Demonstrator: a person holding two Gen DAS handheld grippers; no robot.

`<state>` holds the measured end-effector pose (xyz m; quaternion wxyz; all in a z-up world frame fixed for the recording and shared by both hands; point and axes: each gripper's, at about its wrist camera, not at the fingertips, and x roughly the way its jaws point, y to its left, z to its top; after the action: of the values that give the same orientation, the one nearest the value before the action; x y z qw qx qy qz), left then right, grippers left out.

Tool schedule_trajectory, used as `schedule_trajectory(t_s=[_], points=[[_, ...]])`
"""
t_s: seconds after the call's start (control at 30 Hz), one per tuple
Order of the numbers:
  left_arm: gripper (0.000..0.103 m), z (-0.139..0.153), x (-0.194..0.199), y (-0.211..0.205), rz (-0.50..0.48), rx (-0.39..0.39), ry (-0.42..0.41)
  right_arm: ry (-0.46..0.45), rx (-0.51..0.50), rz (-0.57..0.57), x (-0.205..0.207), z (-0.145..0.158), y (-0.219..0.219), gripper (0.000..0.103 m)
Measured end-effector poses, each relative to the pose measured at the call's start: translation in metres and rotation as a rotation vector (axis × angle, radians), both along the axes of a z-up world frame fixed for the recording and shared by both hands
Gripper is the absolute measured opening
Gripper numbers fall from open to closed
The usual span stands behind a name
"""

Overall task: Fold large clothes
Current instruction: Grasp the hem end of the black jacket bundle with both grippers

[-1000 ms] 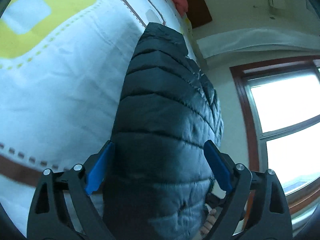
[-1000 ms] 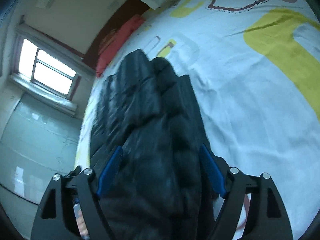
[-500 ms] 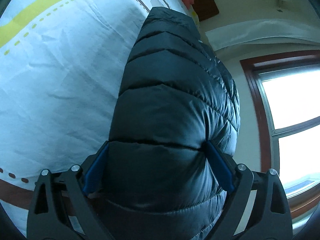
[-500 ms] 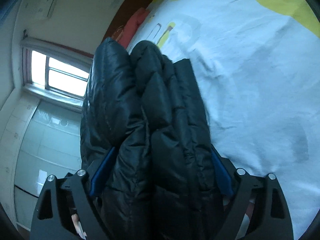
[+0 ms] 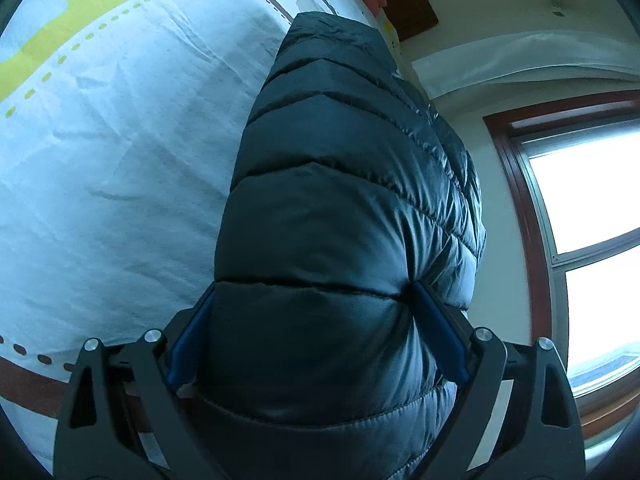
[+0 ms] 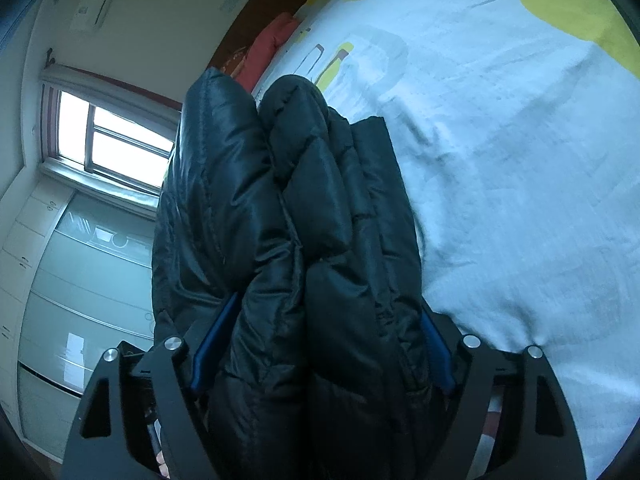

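Note:
A black quilted puffer jacket (image 5: 340, 208) is lifted off the bed. In the left wrist view my left gripper (image 5: 316, 300) has its blue pads pressed into a thick bundle of the jacket, jaws wide around it. In the right wrist view the jacket (image 6: 304, 220) hangs in several folded layers, and my right gripper (image 6: 324, 320) is clamped on that bundle the same way. The padding hides most of both pads.
The bed (image 5: 120, 140) has a white sheet with yellow and brown shapes (image 6: 500, 160). A red pillow (image 6: 268, 48) lies at the headboard. A window (image 5: 592, 220) is on the side wall. Glass-front wardrobes (image 6: 80, 280) stand beyond the bed.
Both grippers closed in on the jacket and raised it off the sheet. The jacket bunched up thicker between the pads and now fills more of both views.

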<state>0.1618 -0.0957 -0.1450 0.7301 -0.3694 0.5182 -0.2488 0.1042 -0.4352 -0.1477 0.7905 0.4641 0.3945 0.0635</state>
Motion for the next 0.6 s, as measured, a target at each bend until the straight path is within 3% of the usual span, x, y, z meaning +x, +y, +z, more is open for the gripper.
schedule_trajectory(t_s=[0.07,0.13,0.23,0.6], points=[[0.088,0.001,0.0,-0.001,-0.002,0.003,-0.004,-0.004,-0.002,0.003,-0.001,0.001,0.002,0.074],[0.084,0.002,-0.002,-0.001,-0.003,0.007,-0.01,-0.019,0.024,0.009,-0.003,0.0,0.002,0.059],[0.077,0.006,-0.003,-0.002,-0.003,0.016,-0.023,-0.035,0.06,0.008,-0.003,-0.001,0.004,0.05],[0.068,0.032,0.001,0.009,-0.014,-0.002,-0.127,-0.117,0.075,0.005,0.004,0.014,0.022,0.04]])
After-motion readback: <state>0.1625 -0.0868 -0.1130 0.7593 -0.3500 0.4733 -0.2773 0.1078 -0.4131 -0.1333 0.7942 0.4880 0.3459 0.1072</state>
